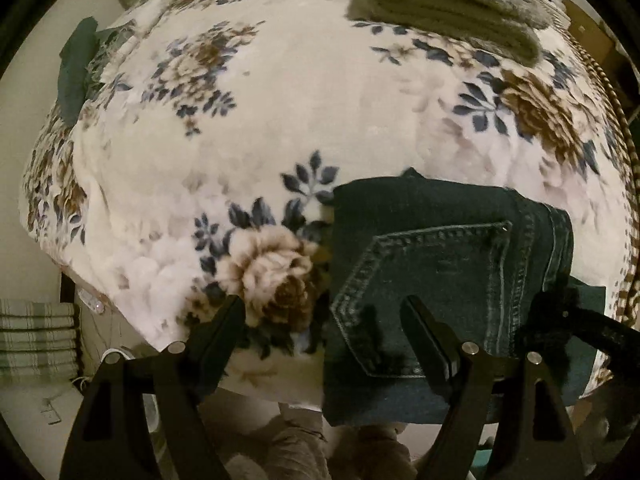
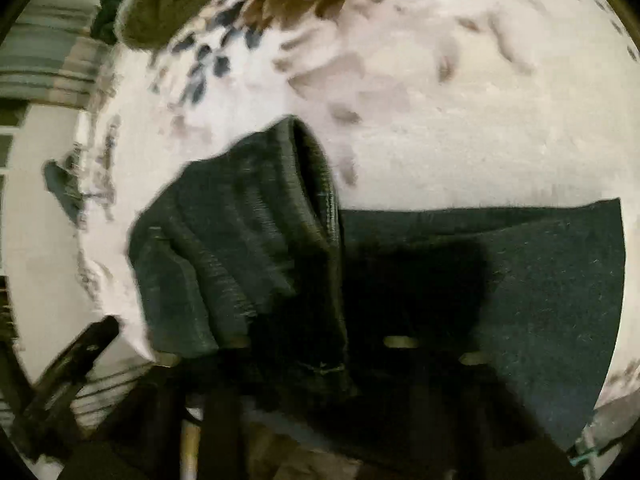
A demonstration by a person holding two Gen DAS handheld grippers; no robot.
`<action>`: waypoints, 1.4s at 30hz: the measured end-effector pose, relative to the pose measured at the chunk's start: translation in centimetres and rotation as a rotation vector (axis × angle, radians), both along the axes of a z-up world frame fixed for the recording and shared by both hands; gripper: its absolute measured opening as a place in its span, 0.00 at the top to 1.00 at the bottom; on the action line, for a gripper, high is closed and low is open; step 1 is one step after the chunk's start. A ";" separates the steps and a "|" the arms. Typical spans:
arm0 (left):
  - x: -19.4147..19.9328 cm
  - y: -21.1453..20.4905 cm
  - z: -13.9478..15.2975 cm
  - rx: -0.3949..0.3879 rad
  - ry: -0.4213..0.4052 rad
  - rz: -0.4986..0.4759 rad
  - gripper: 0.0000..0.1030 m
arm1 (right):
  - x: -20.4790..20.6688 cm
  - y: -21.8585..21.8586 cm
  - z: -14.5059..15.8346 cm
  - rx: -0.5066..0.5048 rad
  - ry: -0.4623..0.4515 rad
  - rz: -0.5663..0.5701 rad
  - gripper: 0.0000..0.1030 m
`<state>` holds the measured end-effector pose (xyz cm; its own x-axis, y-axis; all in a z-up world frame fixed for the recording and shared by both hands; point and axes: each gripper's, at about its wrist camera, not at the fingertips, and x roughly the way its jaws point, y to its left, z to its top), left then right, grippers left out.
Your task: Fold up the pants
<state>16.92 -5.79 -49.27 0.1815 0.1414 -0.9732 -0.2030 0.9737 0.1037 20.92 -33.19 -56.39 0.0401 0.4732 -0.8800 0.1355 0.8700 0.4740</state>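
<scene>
Dark blue jeans (image 1: 432, 248) lie folded on a floral blanket (image 1: 260, 120), back pocket up, near the bed's front edge. My left gripper (image 1: 324, 312) hangs open just above them. One fingertip is over the pocket and the other over the blanket's flower, with nothing between them. In the blurred, dark right wrist view, the jeans (image 2: 240, 240) show a thick waistband fold, with a flat leg panel to the right. My right gripper (image 2: 332, 328) has its jaws drawn narrow around a raised denim fold; its pads are lost in shadow. It shows as a dark blur (image 1: 560, 316) at the jeans' right edge.
A folded olive-grey blanket (image 1: 448, 12) lies at the far right of the bed. A dark green cloth (image 1: 76, 68) hangs over the far left edge. The bed's front edge is just below the jeans, with a person's legs (image 1: 300, 440) there. Striped folded cloth (image 1: 36, 336) lies low on the left.
</scene>
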 end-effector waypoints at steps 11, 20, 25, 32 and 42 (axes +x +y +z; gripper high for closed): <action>-0.7 -1.1 1.7 -0.116 -0.054 0.012 0.22 | -3.0 -5.1 9.5 -0.092 -0.150 -0.113 0.86; 0.9 -3.8 -0.9 -0.268 -0.038 0.033 0.22 | -7.9 -18.6 8.9 -0.211 -0.061 -0.305 0.87; 1.6 -6.6 -3.3 -0.260 0.003 -0.039 0.22 | -8.3 -19.0 4.5 -0.231 0.011 -0.307 0.67; 0.8 -8.3 -4.0 -0.285 0.043 -0.084 0.22 | -10.5 -21.0 3.5 -0.123 0.054 -0.440 0.17; -0.2 -9.9 -6.4 -0.301 0.097 -0.113 0.22 | -13.2 -18.9 -3.6 0.268 0.148 -0.569 0.16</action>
